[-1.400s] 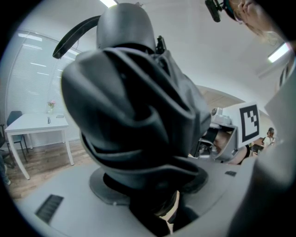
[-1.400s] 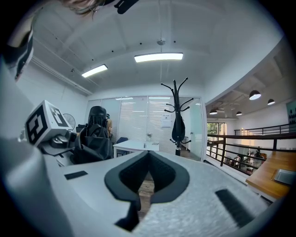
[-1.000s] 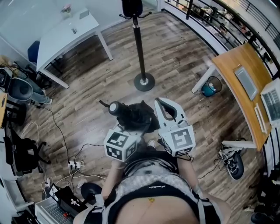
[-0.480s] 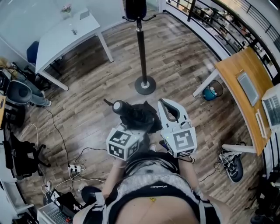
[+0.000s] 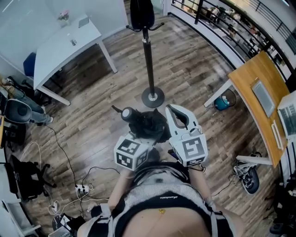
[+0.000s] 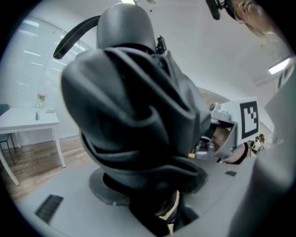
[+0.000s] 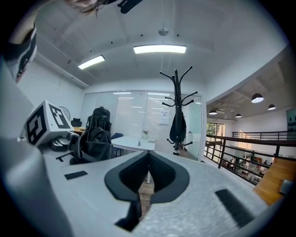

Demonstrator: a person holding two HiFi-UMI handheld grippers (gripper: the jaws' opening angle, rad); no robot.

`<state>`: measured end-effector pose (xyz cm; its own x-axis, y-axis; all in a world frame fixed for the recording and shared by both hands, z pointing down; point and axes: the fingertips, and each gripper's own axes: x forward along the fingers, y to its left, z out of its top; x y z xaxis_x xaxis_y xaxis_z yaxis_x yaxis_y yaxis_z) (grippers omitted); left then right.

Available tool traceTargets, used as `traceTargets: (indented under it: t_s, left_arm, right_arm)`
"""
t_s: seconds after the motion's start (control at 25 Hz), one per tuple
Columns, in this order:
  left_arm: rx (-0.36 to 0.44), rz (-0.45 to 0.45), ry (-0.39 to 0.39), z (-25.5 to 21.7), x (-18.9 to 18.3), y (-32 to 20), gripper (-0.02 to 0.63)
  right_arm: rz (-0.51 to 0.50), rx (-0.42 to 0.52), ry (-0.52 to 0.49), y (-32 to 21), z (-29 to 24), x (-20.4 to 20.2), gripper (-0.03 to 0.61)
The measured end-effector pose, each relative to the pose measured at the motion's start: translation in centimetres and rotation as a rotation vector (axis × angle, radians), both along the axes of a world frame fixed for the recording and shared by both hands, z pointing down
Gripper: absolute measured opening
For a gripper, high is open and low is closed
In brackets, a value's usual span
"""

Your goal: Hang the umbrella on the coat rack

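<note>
**Umbrella** [image 5: 147, 124]: black and folded, its loose fabric bunched in thick folds, with a rounded end [image 5: 127, 114] pointing away to the left. It was clamped between the jaws of the left gripper [image 5: 139, 136] and carried in front of the person, near the rack's base but not touching it.

**Coat rack** [image 5: 148, 55]: a slim black pole, upright on a round base [image 5: 152, 97]. Curved hooks branched from its top, and a dark item [image 5: 140, 11] hung from them.

Premises: an office. Evidence: white table [image 5: 60, 51] far left; wooden desk [image 5: 245, 74] with laptop [image 5: 289, 118] at right; plank floor [image 5: 185, 69]; coat rack [image 5: 148, 51]; ceiling light panels [image 7: 159, 48]; glass partition with blinds [image 7: 132, 115]; railing [image 5: 231, 18] far right; power strip [image 5: 82, 187] near left.
</note>
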<state>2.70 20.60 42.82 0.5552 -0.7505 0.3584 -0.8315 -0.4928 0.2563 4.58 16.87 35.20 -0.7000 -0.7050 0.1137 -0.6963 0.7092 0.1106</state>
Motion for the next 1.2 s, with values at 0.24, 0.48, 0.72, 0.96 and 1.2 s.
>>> traceTargets:
  t_s: [0.24, 0.48, 0.72, 0.96, 1.2]
  left_arm:
    - [-0.009, 0.017, 0.005, 0.3, -1.1, -3.0, 0.244]
    - [-0.019, 0.022, 0.001, 0.8, -2.1, -5.2, 0.244]
    - [-0.017, 0.035, 0.002, 1.1, -3.0, -6.9, 0.244]
    - [-0.021, 0.05, -0.014, 1.4, -4.5, -8.0, 0.244]
    - [-0.016, 0.06, -0.01, 1.1, -5.6, -8.1, 0.244]
  right_arm:
    - [0.009, 0.0, 0.0, -3.2, 0.0, -1.1, 0.005]
    - [0.014, -0.014, 0.006, -5.2, 0.2, -2.1, 0.005]
    - [0.019, -0.004, 0.014, -7.0, 0.5, -3.2, 0.005]
    - [0.033, -0.025, 0.02, -7.9, 0.7, -4.6, 0.005]
    - [0.052, 0.001, 0.027, -8.3, 0.8, -5.2, 0.005]
